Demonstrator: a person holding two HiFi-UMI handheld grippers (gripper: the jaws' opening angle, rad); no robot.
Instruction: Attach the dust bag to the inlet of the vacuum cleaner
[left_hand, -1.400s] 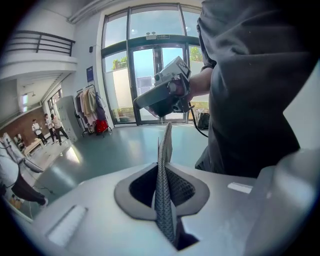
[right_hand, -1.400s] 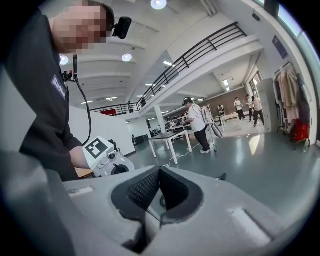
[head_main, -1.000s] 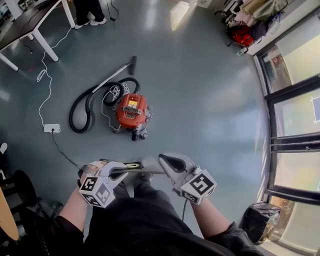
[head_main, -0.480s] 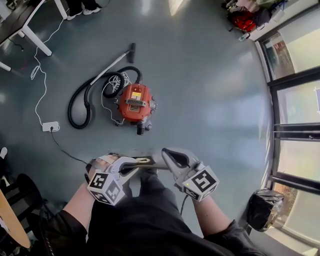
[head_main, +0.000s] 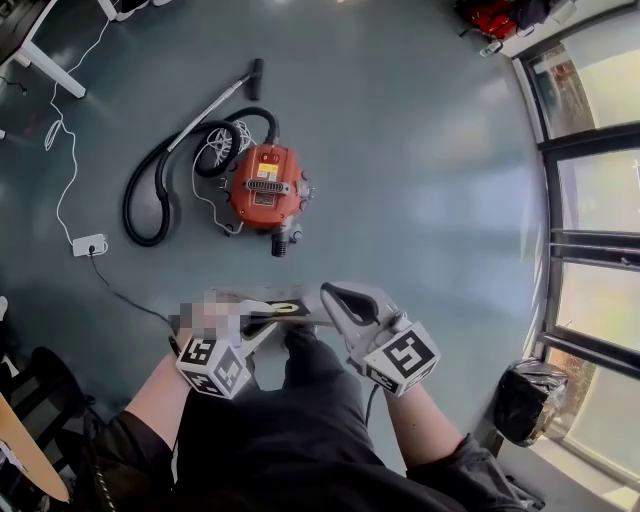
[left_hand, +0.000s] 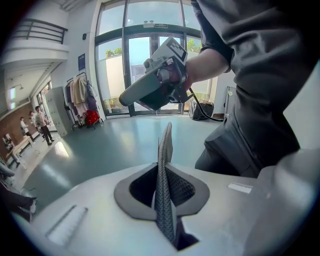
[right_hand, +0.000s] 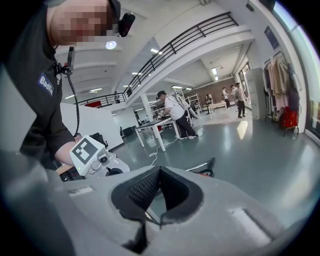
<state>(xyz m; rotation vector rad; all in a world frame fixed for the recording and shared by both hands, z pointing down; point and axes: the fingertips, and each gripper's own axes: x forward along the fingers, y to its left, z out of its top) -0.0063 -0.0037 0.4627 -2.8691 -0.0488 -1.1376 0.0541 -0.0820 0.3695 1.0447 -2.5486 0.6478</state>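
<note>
The orange vacuum cleaner (head_main: 265, 187) stands on the floor ahead of me, its black hose (head_main: 160, 190) looped to its left. I hold the flat grey dust bag (head_main: 285, 310) level in front of my knees, between both grippers. My left gripper (head_main: 262, 326) is shut on its left end; in the left gripper view the bag (left_hand: 165, 140) stands edge-on between the pads of the left gripper (left_hand: 161, 167). My right gripper (head_main: 330, 306) is shut on the bag's right edge. In the right gripper view a thin edge runs out from the closed pads of the right gripper (right_hand: 159, 176).
A metal wand (head_main: 215, 100) lies beyond the hose. A white power strip (head_main: 88, 244) and its cable trail on the floor at left. A black bag (head_main: 525, 402) sits by the windows (head_main: 600, 200) on the right. People stand far off by a table (right_hand: 160, 122).
Both grippers have sunk lower with the dust bag still held between them. The vacuum cleaner sits higher in the head view than before.
</note>
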